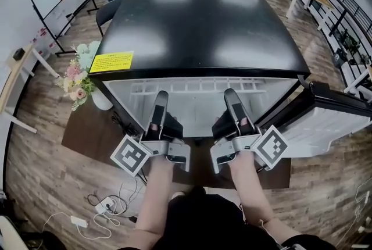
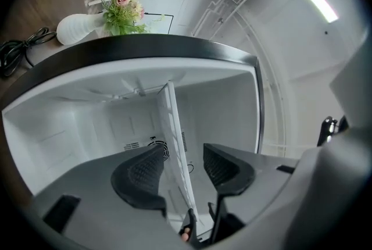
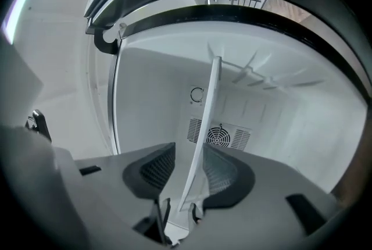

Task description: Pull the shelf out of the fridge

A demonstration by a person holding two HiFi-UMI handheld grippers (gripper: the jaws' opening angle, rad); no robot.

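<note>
Left gripper view: left tool [image 2: 182,167] is wide open, with the shelf's [image 2: 172,138] front edge between the jaws and not clamped. The right tool [image 3: 189,173] is the same, open around that edge. The shelf sits inside the fridge [image 1: 197,28], not out yet. I'd close both tools evenly on the edge, then draw straight back, level and in step, so it doesn't skew and jam.

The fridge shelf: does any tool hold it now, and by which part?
Nothing is held. The shelf has its front edge between the jaws of the left tool and the right tool, but both stand open, not clamped.
</note>
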